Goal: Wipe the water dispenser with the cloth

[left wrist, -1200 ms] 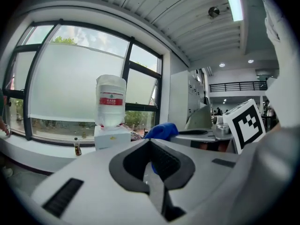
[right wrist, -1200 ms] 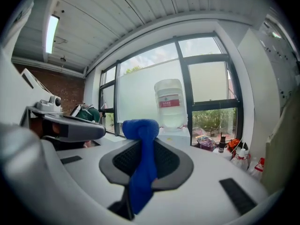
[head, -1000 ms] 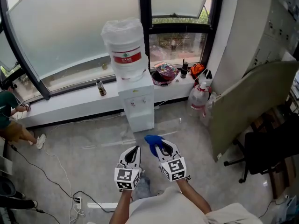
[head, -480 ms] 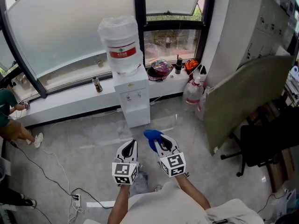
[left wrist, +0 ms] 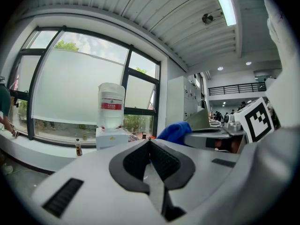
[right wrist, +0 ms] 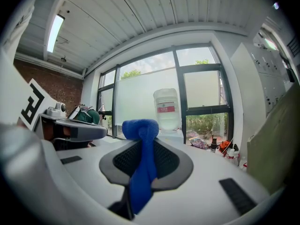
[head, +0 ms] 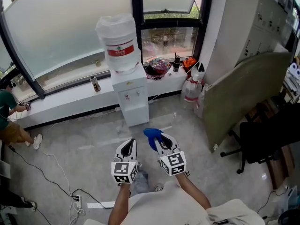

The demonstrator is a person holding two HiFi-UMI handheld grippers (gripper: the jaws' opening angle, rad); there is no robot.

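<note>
A white water dispenser (head: pixel 130 100) with a large clear bottle (head: pixel 116 42) on top stands against the window ledge; it also shows far ahead as the dispenser (left wrist: pixel 111 136) in the left gripper view and the dispenser (right wrist: pixel 168 116) in the right gripper view. My right gripper (head: pixel 157 137) is shut on a blue cloth (head: pixel 152 135), which bunches above the jaws as the cloth (right wrist: pixel 141 163). My left gripper (head: pixel 128 147) hangs beside it, shut and holding nothing. Both grippers are well short of the dispenser, over the floor.
The white ledge (head: pixel 70 104) carries a small bottle (head: pixel 94 84), a dark bowl (head: pixel 156 69) and spray bottles (head: pixel 193 86). A leaning board (head: pixel 239 97) and an office chair (head: pixel 269 137) stand at the right. Cables and a power strip (head: pixel 77 202) lie on the floor; a person (head: pixel 8 116) sits at the left.
The dispenser has slid up and left in the head view. Both grippers keep their pose side by side, the cloth still held in the right one.
</note>
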